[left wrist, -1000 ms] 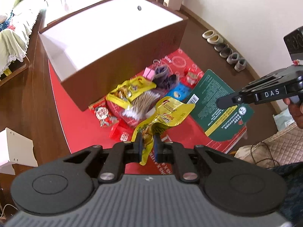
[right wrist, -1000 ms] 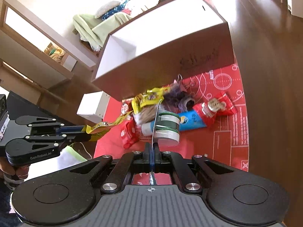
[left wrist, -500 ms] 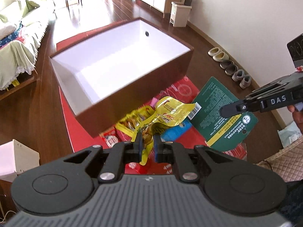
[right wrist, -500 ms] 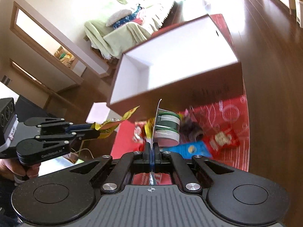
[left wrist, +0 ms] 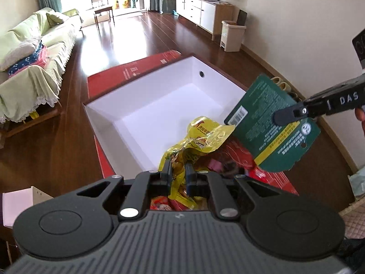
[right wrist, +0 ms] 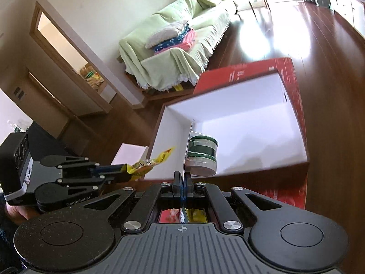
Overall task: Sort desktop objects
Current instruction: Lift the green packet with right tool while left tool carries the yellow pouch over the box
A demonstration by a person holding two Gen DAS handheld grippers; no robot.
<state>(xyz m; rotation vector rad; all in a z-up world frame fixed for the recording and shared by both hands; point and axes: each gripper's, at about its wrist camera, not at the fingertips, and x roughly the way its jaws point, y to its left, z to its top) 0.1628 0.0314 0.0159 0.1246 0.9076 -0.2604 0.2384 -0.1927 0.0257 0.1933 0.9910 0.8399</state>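
My left claw [left wrist: 177, 174] is clamped on the yellow snack pouch [left wrist: 196, 145], whose long axis runs forward off the tips. My right claw [right wrist: 183, 179] pinches the green carded pack [right wrist: 200, 155] by its card edge, card upright. Both hang over the near rim of the white-lined box [left wrist: 159, 105], angled down.

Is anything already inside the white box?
No, the white box shows only bare white floor and walls in the left wrist view.
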